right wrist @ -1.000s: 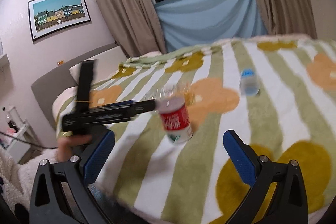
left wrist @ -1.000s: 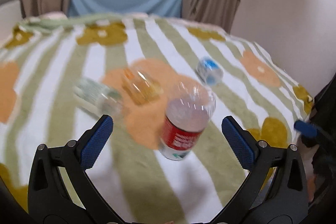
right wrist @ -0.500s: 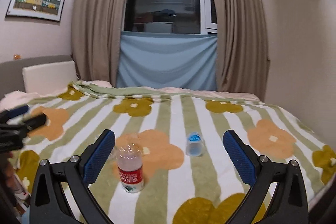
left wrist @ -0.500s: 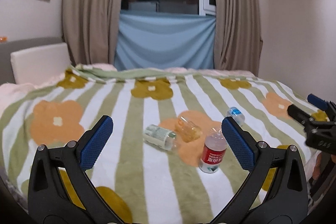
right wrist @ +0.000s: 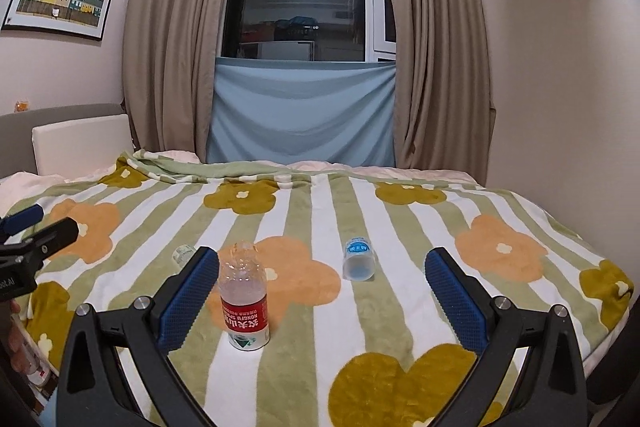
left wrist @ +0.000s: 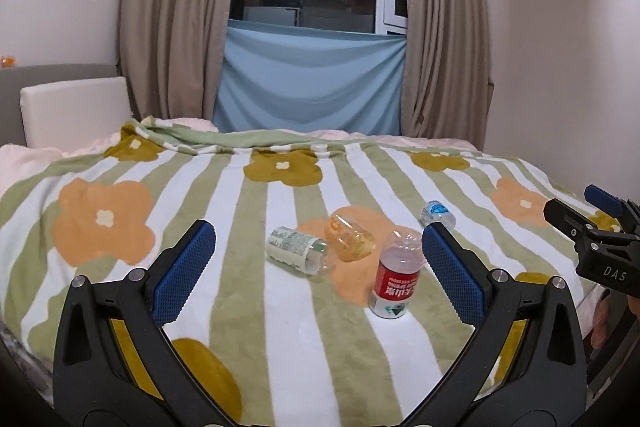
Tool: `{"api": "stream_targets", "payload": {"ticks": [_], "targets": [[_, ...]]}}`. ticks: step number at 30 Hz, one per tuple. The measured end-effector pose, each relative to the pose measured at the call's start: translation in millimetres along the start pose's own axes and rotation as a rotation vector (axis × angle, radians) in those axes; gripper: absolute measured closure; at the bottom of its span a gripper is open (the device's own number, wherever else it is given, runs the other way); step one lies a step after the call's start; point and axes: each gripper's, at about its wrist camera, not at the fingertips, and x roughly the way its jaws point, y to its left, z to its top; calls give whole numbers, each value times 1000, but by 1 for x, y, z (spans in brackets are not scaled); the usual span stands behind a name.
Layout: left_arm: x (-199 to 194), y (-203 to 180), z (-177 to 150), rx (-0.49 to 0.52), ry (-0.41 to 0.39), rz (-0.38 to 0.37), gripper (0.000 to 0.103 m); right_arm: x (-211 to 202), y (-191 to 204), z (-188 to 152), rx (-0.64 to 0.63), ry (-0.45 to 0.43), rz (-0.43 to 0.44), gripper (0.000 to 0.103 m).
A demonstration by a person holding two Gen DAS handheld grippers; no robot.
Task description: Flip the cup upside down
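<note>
A clear plastic cup with a red label [left wrist: 396,273] stands inverted on the flowered blanket [left wrist: 120,187], wide end down; it also shows in the right wrist view [right wrist: 244,301]. My left gripper [left wrist: 318,271] is open and empty, held back from the cups. My right gripper [right wrist: 320,291] is open and empty, also held back; its body shows at the right edge of the left wrist view [left wrist: 592,235].
A green-labelled cup [left wrist: 298,249] and an orange cup [left wrist: 350,239] lie on their sides left of the red one. A blue-labelled cup [right wrist: 359,259] lies further right. A wall [right wrist: 560,67] runs along the bed's right side. Curtains [left wrist: 172,27] hang behind.
Both grippers have pulled back and up from the red-labelled cup, so the whole bed and window now show. The cup stands where it was.
</note>
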Motion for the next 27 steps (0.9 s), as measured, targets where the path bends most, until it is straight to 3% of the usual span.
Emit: {"api": "stream_targets", "payload": {"ticks": [27], "targets": [[-11, -10, 1, 16, -16, -3, 0, -11, 1, 1, 21, -10, 23, 0]]}}
